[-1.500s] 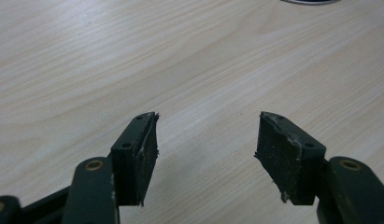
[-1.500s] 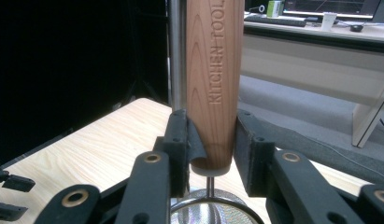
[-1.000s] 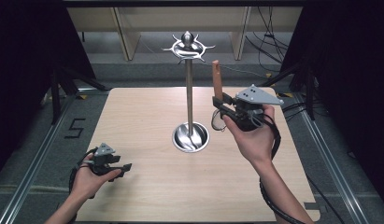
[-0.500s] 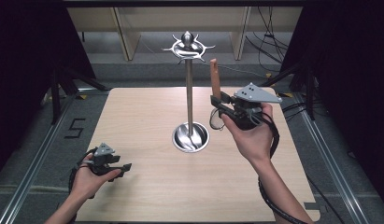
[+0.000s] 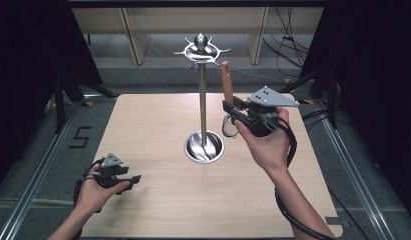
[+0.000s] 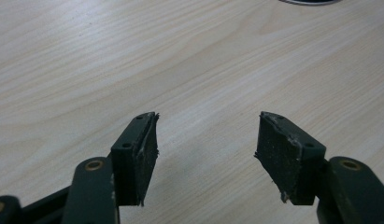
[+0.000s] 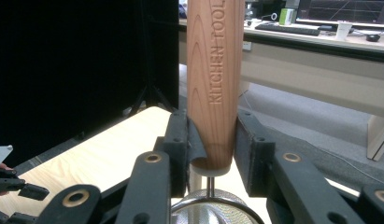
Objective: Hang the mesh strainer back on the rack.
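Two tools: right tool pinches a strainer by its wooden handle, upright just right of the stand, likely to hang it; left tool spread, idle on the surface, well left of it.

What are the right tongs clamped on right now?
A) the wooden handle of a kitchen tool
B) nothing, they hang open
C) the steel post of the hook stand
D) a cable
A: in the right gripper view the right tongs press on both sides of a wooden handle stamped KITCHEN TOOL, with a metal strainer bowl hanging below; the hook stand stands apart to the left in the high view.
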Demonstrator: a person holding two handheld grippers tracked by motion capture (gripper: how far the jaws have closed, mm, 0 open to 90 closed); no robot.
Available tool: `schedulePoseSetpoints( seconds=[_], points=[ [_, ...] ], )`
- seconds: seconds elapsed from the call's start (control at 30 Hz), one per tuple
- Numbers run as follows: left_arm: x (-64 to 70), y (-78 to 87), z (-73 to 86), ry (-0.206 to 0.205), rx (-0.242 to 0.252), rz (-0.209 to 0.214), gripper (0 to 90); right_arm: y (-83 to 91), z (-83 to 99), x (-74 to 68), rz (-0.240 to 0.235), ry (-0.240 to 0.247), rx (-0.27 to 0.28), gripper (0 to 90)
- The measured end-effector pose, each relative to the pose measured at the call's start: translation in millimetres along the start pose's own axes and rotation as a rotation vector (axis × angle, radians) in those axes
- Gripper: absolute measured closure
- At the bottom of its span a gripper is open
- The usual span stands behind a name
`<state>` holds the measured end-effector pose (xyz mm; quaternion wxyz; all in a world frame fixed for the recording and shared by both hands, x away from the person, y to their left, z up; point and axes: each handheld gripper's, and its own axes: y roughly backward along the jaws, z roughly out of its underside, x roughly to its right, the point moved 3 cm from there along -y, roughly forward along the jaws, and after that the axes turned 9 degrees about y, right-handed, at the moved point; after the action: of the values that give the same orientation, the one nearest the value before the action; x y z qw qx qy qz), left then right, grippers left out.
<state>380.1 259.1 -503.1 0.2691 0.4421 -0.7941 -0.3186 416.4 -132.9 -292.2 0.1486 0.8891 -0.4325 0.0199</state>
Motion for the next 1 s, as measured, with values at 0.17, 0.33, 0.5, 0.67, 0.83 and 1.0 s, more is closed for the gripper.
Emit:
schedulePoseSetpoints(
  seconds=[0.17, 0.33, 0.5, 0.67, 0.83, 1.0],
  points=[
    [-0.6, 0.3, 0.0, -0.007, 0.003, -0.003, 37.4, -1.2, -1.5, -1.7, -0.005, -0.022, -0.012, 69.1],
    [0.3, -1.1, 0.2, 0.0, 0.006, 0.0, 37.3, -4.7, -2.1, -0.8, 0.006, -0.013, -0.011, 69.2],
    [-0.5, -0.4, -0.1, -0.009, -0.001, -0.003, 37.4, -7.5, -2.0, -1.0, 0.004, -0.023, -0.021, 69.2],
    [-0.2, -0.9, -0.1, -0.009, 0.006, -0.003, 37.3, -12.5, -3.1, 0.6, 0.005, -0.006, -0.015, 69.2],
    [-0.4, -0.3, -0.2, -0.006, 0.003, -0.001, 37.3, -16.1, -4.5, -1.2, -0.002, -0.024, -0.03, 69.1],
    [-0.6, 0.1, -0.3, -0.01, 0.0, 0.0, 37.4, -20.3, -4.6, -0.6, -0.001, -0.018, -0.027, 69.2]
  ],
)
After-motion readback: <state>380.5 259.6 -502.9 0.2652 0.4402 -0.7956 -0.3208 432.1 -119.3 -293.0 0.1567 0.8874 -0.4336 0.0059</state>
